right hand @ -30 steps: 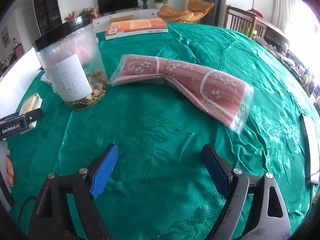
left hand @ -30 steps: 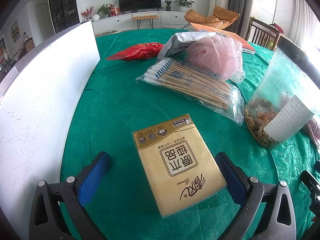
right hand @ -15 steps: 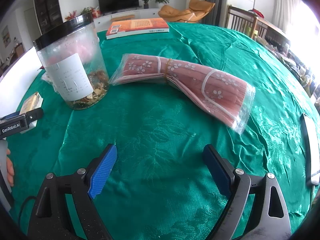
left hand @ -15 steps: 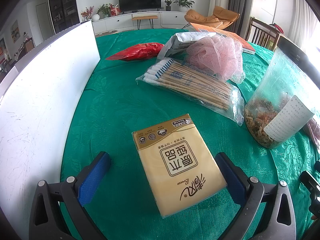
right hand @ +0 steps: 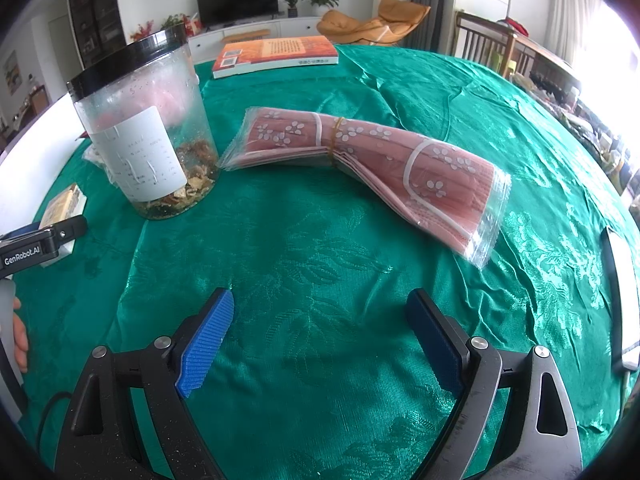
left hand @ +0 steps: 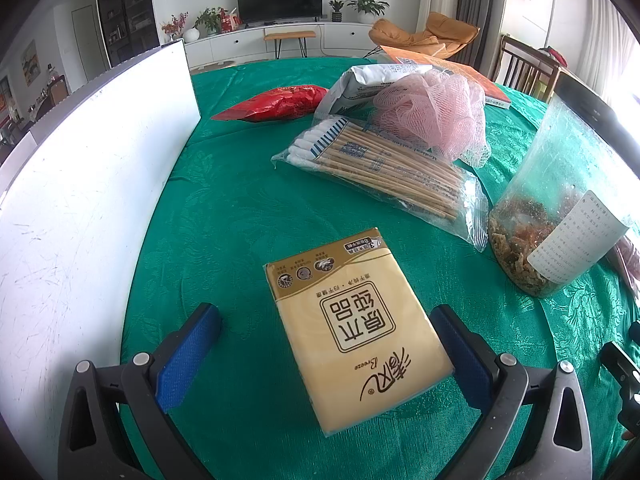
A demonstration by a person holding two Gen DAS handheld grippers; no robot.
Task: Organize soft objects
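Tissue pack (left hand: 356, 328): flat on the cloth (left hand: 240, 208), between the wide-open jaws of my left claw (left hand: 326, 346), not gripped.
Its right pad sits just beside the pack's edge; the left pad is well apart, so I expect an uneven close to skew or shove the pack. My right claw (right hand: 320, 338) is spread wide and empty over bare cloth, the pink bundle (right hand: 372, 168) ahead. The jar (left hand: 560, 216) nearby could be knocked.

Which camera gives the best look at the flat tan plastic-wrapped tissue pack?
The left wrist view. The flat tan plastic-wrapped tissue pack lies whole and close between the open jaws of the left gripper, its printed top readable. The right wrist view catches only one end of it at the far left edge, behind the left gripper's body.
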